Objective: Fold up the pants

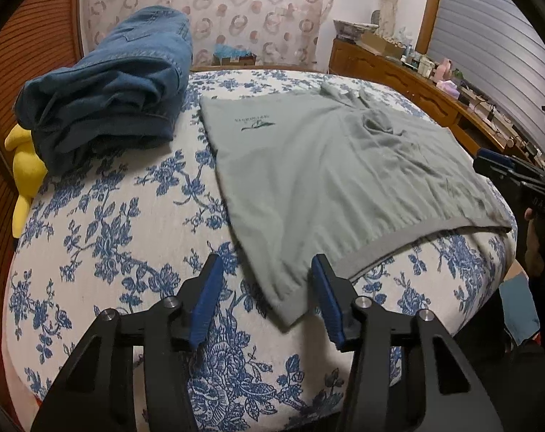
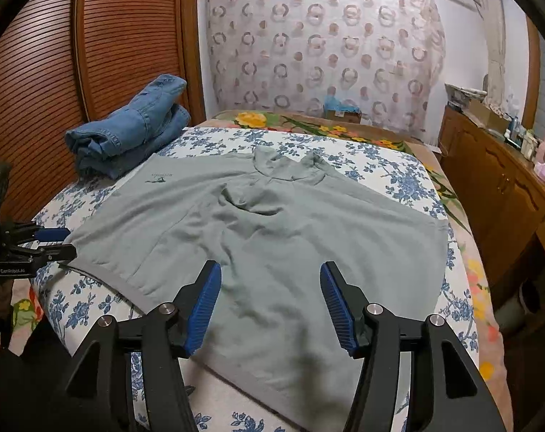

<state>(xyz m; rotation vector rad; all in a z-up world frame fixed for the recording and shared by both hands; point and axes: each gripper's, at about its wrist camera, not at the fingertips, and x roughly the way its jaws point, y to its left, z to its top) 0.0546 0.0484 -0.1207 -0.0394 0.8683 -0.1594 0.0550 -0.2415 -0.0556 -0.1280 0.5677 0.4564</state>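
Note:
A grey garment (image 1: 326, 165) with a small dark logo lies spread flat on the bed (image 1: 110, 216). In the left wrist view my left gripper (image 1: 268, 280) is open, its blue pads on either side of the garment's near ribbed corner without pressing it. The right wrist view shows my right gripper (image 2: 270, 288) open above the near part of the grey garment (image 2: 272, 223), nothing pinched. There my left gripper (image 2: 56, 242) shows at the garment's left hem corner. My right gripper (image 1: 495, 165) shows at the garment's right edge in the left wrist view.
Folded blue jeans (image 1: 106, 86) (image 2: 128, 133) sit at the bed's far left, with a yellow soft toy (image 1: 23, 169) beside them. A slatted wooden wardrobe (image 2: 38, 72) stands left of the bed. A cluttered wooden dresser (image 2: 495, 180) runs along the right.

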